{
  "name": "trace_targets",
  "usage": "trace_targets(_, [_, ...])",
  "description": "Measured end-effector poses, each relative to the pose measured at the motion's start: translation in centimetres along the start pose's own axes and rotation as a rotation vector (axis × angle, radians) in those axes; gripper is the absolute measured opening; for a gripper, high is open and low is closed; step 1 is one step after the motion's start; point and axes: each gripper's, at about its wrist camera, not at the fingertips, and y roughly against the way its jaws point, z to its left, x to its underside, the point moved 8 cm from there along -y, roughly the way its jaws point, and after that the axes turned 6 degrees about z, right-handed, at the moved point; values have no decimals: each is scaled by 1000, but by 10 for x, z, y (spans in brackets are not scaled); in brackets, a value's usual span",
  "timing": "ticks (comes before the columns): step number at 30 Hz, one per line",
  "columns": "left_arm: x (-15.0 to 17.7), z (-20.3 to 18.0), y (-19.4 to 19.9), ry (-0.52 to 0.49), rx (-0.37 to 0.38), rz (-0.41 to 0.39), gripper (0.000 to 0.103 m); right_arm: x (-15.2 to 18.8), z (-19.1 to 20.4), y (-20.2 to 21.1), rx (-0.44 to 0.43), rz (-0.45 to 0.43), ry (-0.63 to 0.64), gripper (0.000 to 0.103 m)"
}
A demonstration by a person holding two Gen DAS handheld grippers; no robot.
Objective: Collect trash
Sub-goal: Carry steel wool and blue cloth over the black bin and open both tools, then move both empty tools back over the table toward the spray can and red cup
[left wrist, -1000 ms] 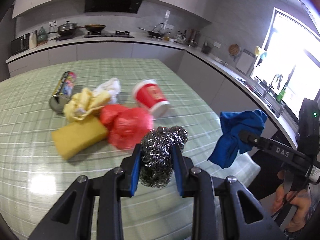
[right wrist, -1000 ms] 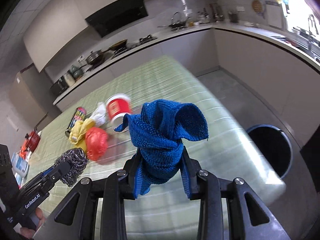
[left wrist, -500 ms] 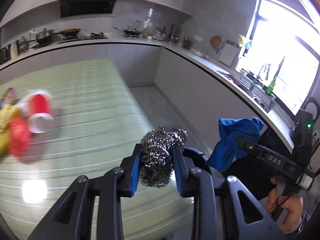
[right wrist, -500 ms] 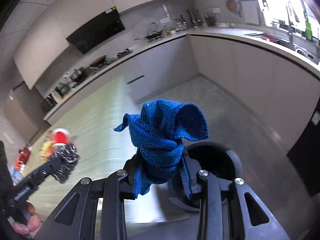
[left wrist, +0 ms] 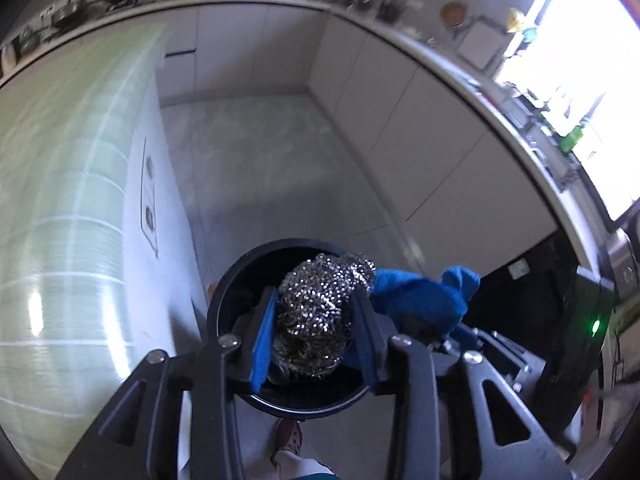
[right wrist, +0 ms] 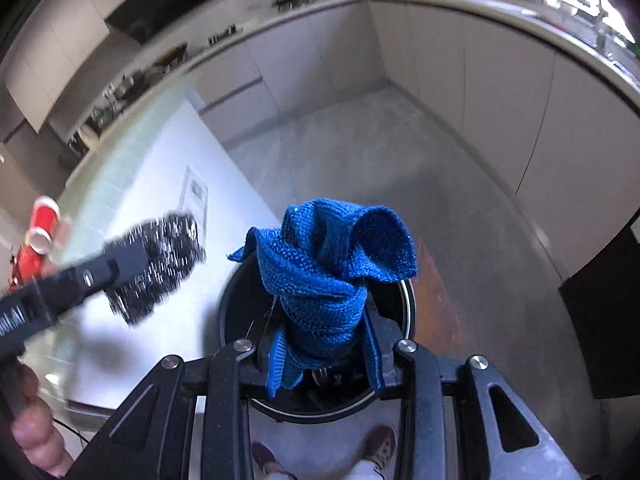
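My left gripper (left wrist: pixel 314 340) is shut on a steel wool scrubber (left wrist: pixel 320 312) and holds it over the open black trash bin (left wrist: pixel 224 292) on the floor. My right gripper (right wrist: pixel 320 344) is shut on a blue knitted cloth (right wrist: pixel 328 264), also above the black trash bin (right wrist: pixel 232 304). The blue cloth (left wrist: pixel 420 300) shows in the left wrist view just right of the scrubber. The scrubber (right wrist: pixel 160 264) and left gripper show blurred at the left of the right wrist view. A red cup (right wrist: pixel 42 224) lies on the table far left.
The green checked table (left wrist: pixel 60 200) stands left of the bin, its white side panel (right wrist: pixel 160 184) facing it. Grey kitchen cabinets (left wrist: pixel 400 120) line the far side and right. A dark appliance (right wrist: pixel 608 312) stands right. The person's feet (right wrist: pixel 380 448) are near the bin.
Both grippers have swung away from the table and down over the trash bin, still holding the scrubber and the blue cloth. The table's trash has left the left wrist view.
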Motion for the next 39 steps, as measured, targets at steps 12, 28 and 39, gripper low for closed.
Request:
trace_targets(12, [-18, 7, 17, 110, -32, -24, 69, -17, -8, -2, -13, 2, -41, 52])
trace_targets(28, [25, 137, 176, 191, -102, -177, 69, -33, 157, 81, -120, -164, 57, 53])
trace_targets(39, [78, 284, 232, 323, -190, -212, 69, -1, 331, 63, -161, -175, 140, 53])
